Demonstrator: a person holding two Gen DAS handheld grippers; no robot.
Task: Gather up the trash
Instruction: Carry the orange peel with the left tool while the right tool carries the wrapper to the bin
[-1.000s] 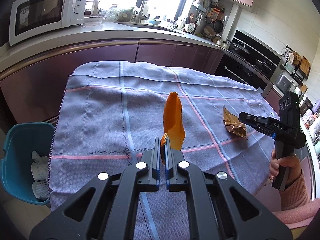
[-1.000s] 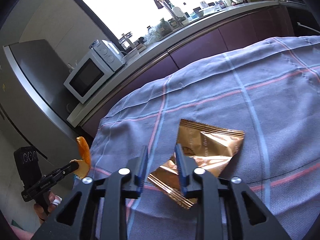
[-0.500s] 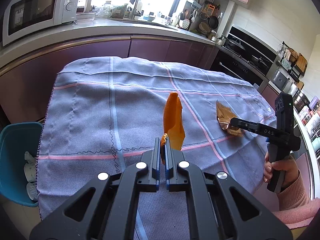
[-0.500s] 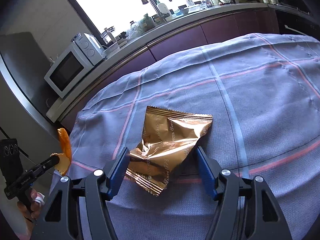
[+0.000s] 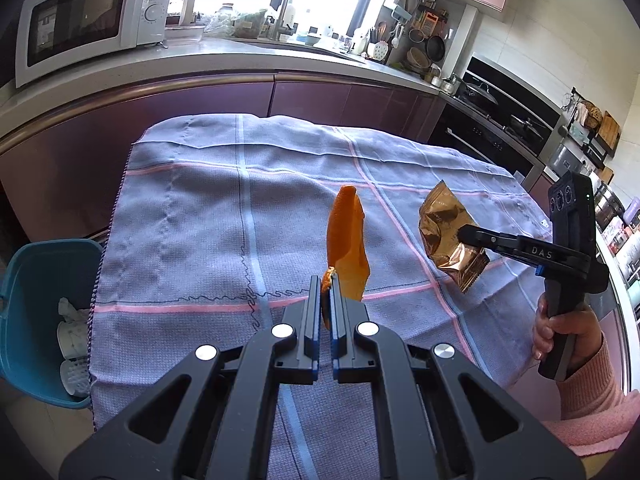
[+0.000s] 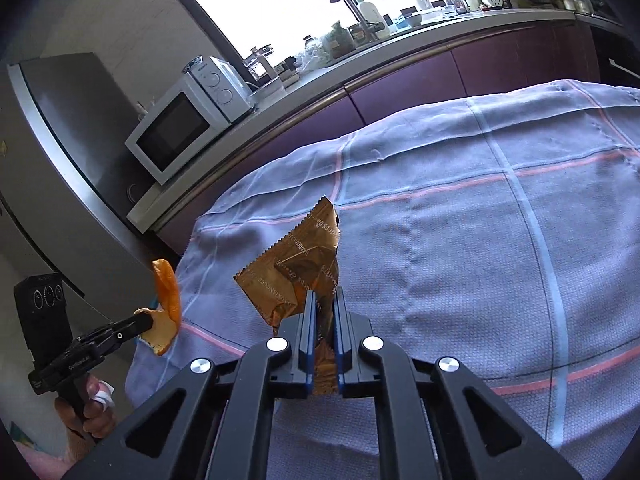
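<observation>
- L gripper (image 5: pixel 326 300): jaws pinching orange peel (image 5: pixel 346 244) by its lower end; long axis upright, above tabletop (image 5: pixel 192 208).
- R gripper (image 6: pixel 324 312): jaws have just closed on gold wrapper (image 6: pixel 298 268); lifted off cloth.
- Blue bin (image 5: pixel 30 308): on floor at tabletop's left edge; L hand nearer, likely drops first.
- Count: 1 peel, 1 wrapper, 1 bin.

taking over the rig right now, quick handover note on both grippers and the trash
Left gripper: shut on the orange peel, held above the cloth-covered table.
Right gripper: jaws have just been closing, now shut on the gold wrapper, lifted off the cloth.
Done: both pieces picked up.
Left: drop both in the blue bin beside the table's left edge; it already holds white trash.
</observation>
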